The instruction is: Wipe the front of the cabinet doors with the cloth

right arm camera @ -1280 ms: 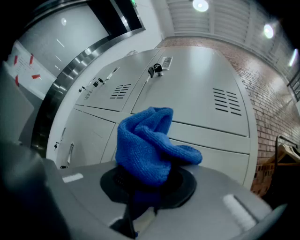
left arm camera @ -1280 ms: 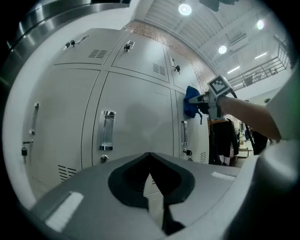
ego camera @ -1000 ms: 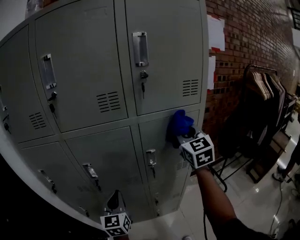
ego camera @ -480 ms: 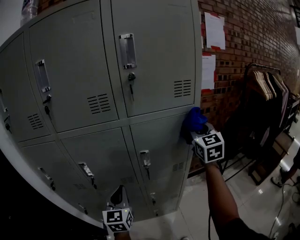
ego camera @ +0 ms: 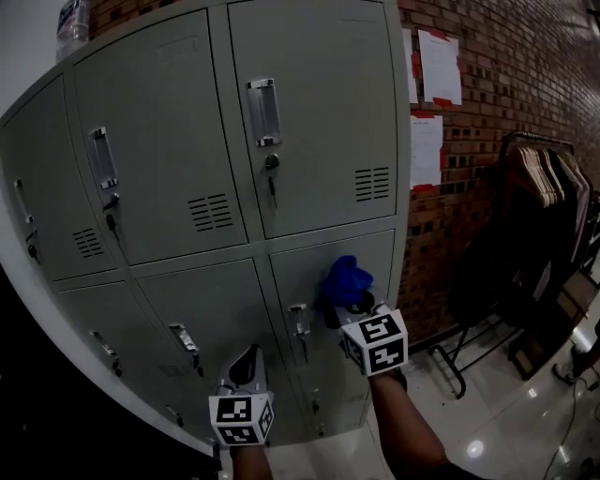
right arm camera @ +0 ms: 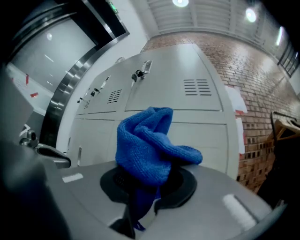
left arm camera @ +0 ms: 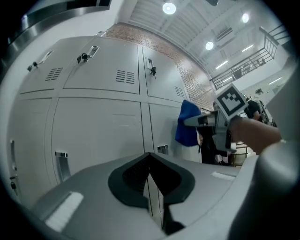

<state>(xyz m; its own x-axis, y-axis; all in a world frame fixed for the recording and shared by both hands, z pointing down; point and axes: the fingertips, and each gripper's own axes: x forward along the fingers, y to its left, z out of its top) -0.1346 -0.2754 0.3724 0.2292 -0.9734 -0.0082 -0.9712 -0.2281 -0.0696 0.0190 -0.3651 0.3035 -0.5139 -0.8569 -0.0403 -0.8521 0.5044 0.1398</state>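
The grey cabinet fills the head view, with two rows of doors that carry handles, locks and vents. A crumpled blue cloth rests against the lower right door, beside its handle. My right gripper is shut on the cloth, which bulges up out of the jaws. My left gripper hangs lower, in front of the lower middle door, shut with nothing in it. In the left gripper view the cloth and the right gripper appear at the right.
A brick wall with pinned papers stands right of the cabinet. A clothes rack with hangers and dark garments is at the far right on a glossy floor. A bottle sits atop the cabinet.
The right gripper has carried the cloth from the right edge of the lower right door leftward and down onto the door face. The left gripper stays low.
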